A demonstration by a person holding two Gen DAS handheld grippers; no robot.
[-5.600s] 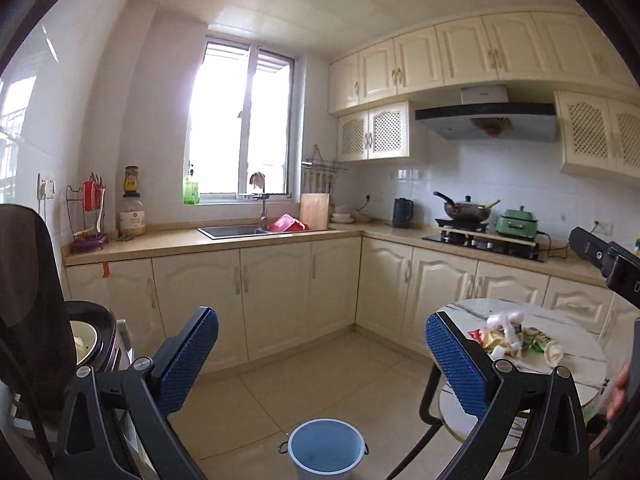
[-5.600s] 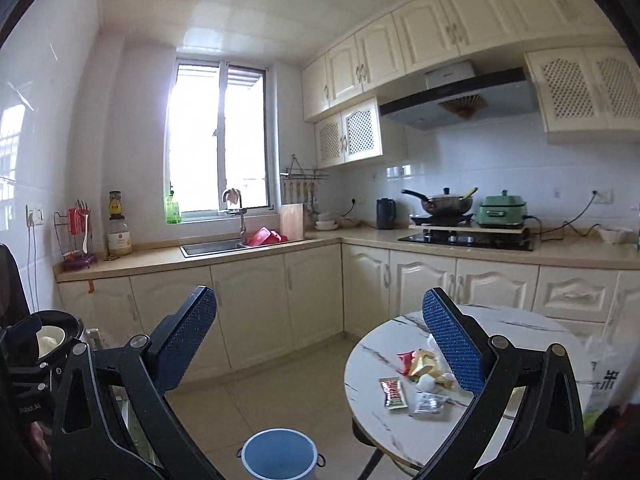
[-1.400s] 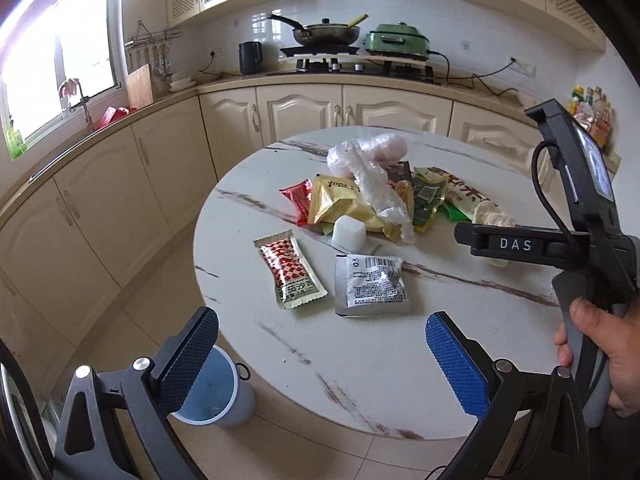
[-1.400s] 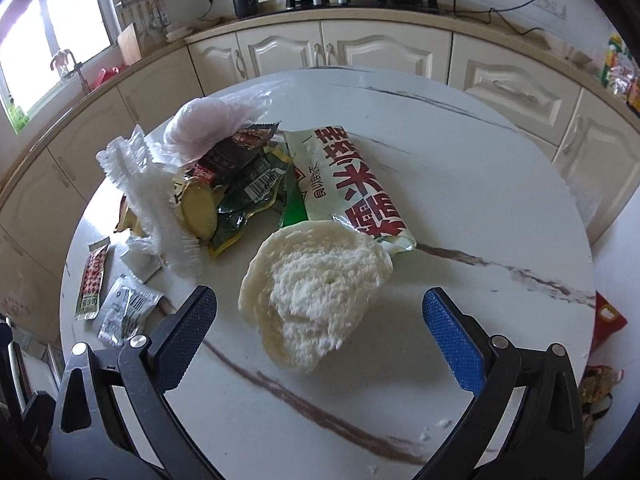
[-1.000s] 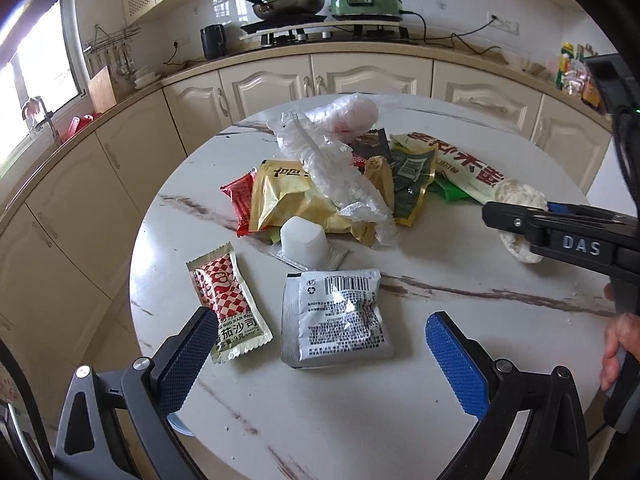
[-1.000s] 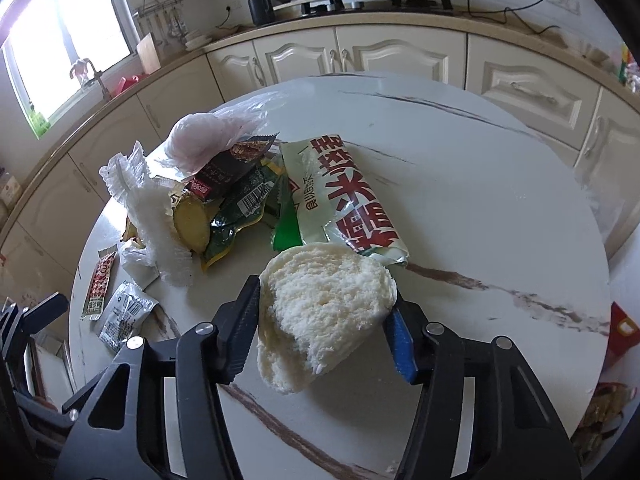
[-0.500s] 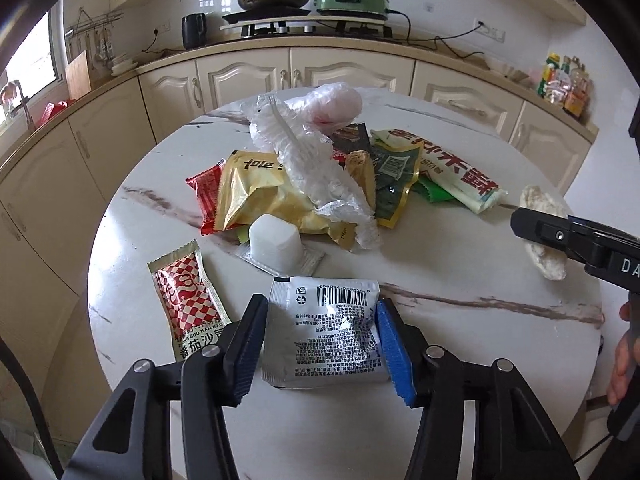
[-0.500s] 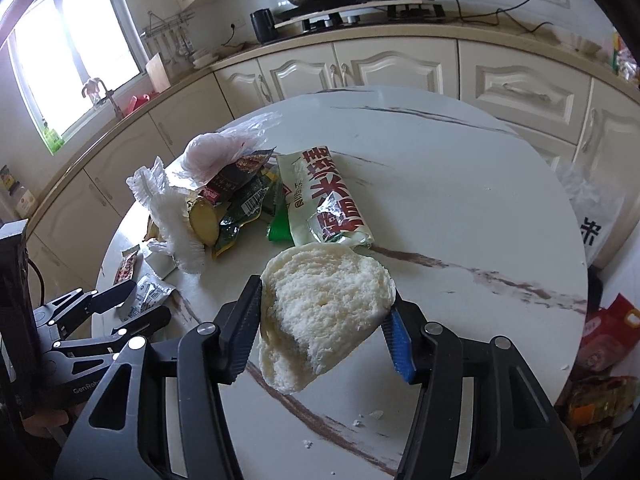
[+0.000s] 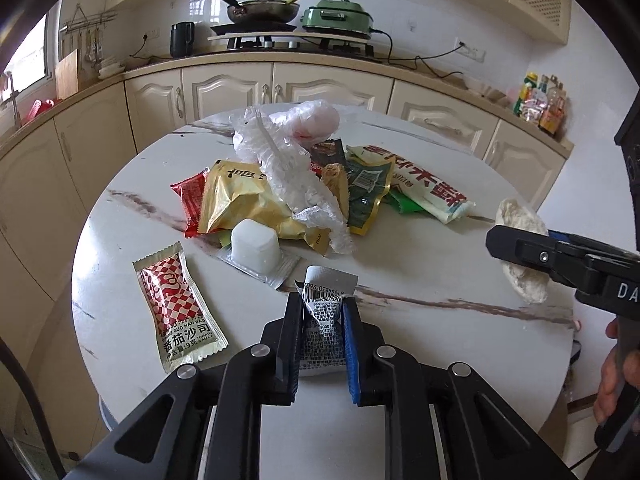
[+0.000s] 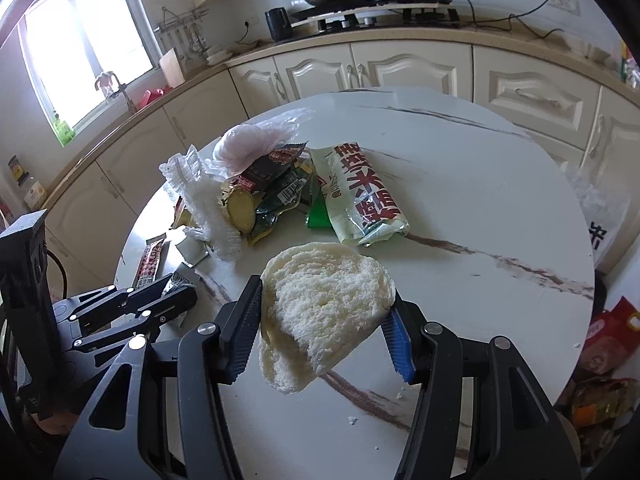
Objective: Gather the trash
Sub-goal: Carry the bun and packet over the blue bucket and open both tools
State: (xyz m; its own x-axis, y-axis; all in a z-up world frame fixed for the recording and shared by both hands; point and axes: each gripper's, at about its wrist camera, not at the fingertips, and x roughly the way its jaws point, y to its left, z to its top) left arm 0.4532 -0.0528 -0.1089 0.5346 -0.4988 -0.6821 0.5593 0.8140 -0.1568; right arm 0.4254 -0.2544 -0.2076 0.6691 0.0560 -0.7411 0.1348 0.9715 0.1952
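My left gripper [image 9: 322, 312] is shut on a crumpled silver sachet [image 9: 325, 312] with a barcode, just above the round marble table [image 9: 400, 344]. My right gripper [image 10: 324, 308] is shut on a torn white bun [image 10: 320, 304] and holds it above the table; the bun also shows in the left wrist view [image 9: 520, 256]. A heap of wrappers lies mid-table: a gold bag [image 9: 240, 208], a clear plastic bag [image 9: 288, 152], a green-white packet [image 9: 424, 188]. A red checked ketchup sachet [image 9: 176, 300] and a white jelly cup [image 9: 256, 248] lie near the left gripper.
Cream kitchen cabinets [image 9: 224, 92] curve behind the table, with a stove, pan [image 9: 260, 10] and green cooker [image 9: 338, 20] on the counter. Bags of goods [image 10: 600, 380] lie on the floor at the right of the table. Crumbs dot the table's near edge.
My left gripper has closed tight on the silver sachet, crumpling it upright. My right gripper has lifted the bun a little higher and back from the heap.
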